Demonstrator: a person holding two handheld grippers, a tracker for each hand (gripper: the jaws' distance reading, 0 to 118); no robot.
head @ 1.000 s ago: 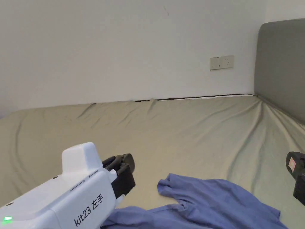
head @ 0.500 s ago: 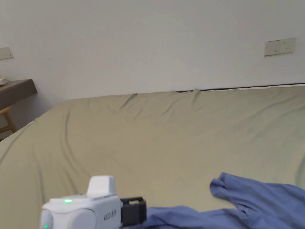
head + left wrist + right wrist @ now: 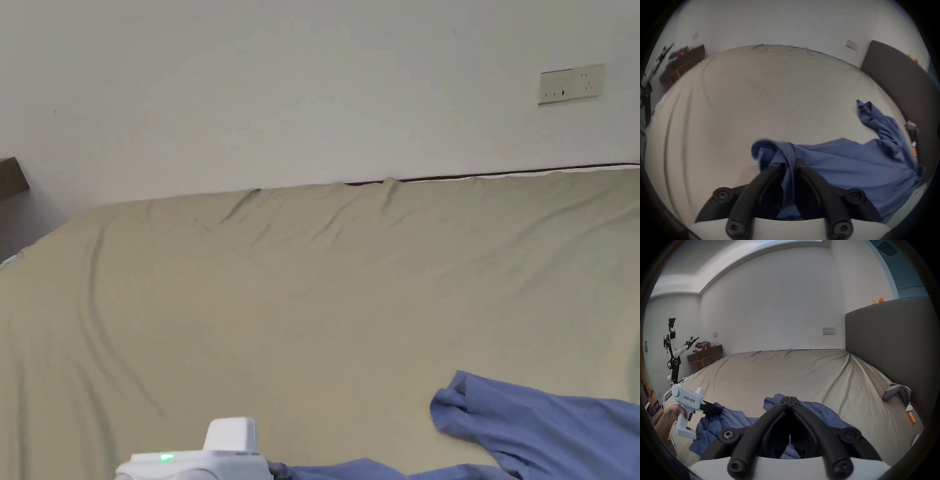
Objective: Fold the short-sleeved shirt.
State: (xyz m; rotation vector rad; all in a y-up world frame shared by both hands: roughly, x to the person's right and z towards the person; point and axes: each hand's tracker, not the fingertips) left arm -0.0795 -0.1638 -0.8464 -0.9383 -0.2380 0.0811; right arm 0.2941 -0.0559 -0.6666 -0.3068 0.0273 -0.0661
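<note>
The blue short-sleeved shirt (image 3: pixel 851 170) lies crumpled on the near part of the bed, one sleeve (image 3: pixel 475 406) reaching toward the wall. My left gripper (image 3: pixel 789 164) is shut on a bunched fold at the shirt's left edge, with cloth between both jaws. The right gripper view shows a hand holding that left gripper (image 3: pixel 711 408), and the cloth (image 3: pixel 730 418) hangs from it. Its white housing (image 3: pixel 212 459) pokes up at the bottom of the head view. My right gripper (image 3: pixel 789 400) hovers over the shirt's middle, jaws shut tip to tip with nothing between them.
The bed (image 3: pixel 312 300) wears a wrinkled beige sheet, bare toward the wall. A grey headboard (image 3: pixel 891 345) bounds the right side. Beside it lie a grey controller (image 3: pixel 893 391) and an orange item (image 3: pixel 911 417). A robot arm (image 3: pixel 672 350) and a dark side table (image 3: pixel 705 353) stand far left.
The head camera has swung left. My left gripper has come down from above the bed to the shirt's left edge and sits lower in the picture.
</note>
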